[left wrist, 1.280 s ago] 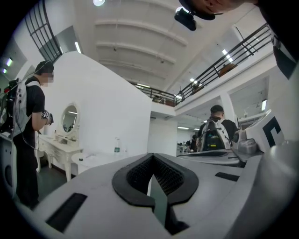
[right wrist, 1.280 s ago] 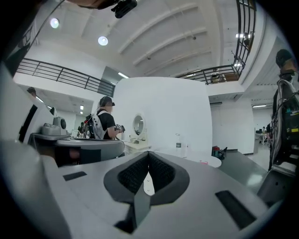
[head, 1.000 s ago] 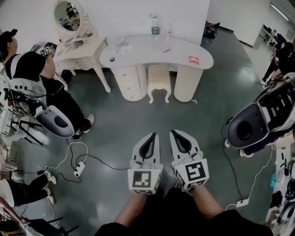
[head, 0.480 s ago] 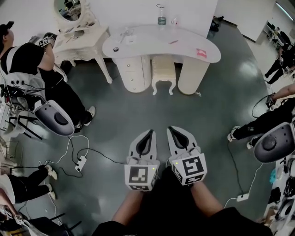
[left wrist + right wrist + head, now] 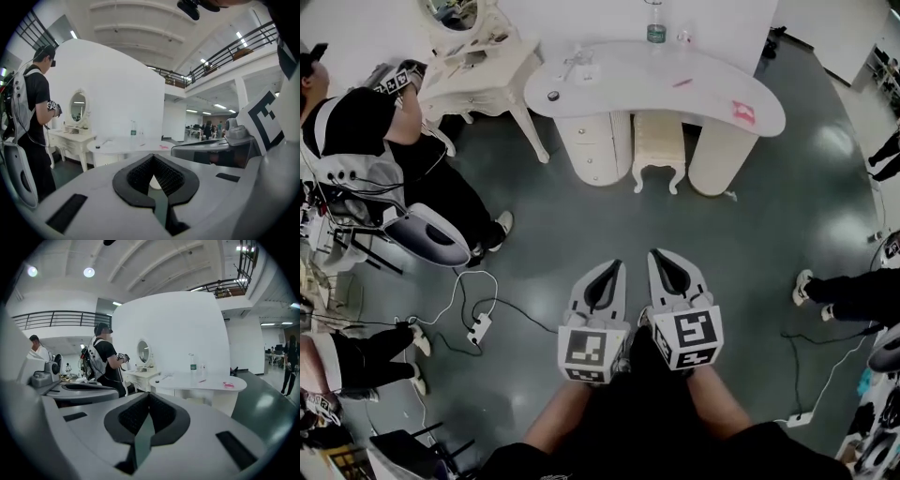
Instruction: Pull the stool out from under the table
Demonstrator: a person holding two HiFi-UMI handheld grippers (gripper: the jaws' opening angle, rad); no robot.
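A small cream stool (image 5: 657,150) with curved legs stands tucked under the white curved table (image 5: 619,80), between its two pedestals, at the top of the head view. Both grippers are held side by side low in that view, well short of the stool and pointing toward it. My left gripper (image 5: 613,266) is shut with nothing in it, and so is my right gripper (image 5: 657,254). In the left gripper view the left gripper (image 5: 152,157) has its jaws together and the table (image 5: 123,145) lies far ahead. The right gripper view shows the right gripper (image 5: 149,395) shut, table (image 5: 206,381) beyond.
A white dresser (image 5: 483,80) with an oval mirror stands left of the table, and a person in black (image 5: 366,131) stands beside it. Cables and a power strip (image 5: 478,328) lie on the floor at left. Another person's legs (image 5: 848,295) reach in at right. A bottle (image 5: 655,28) stands on the table.
The table and stool have shifted right and slightly down in the head view as the person turns. Both grippers stay shut and side by side. The person with gear at right has moved off.
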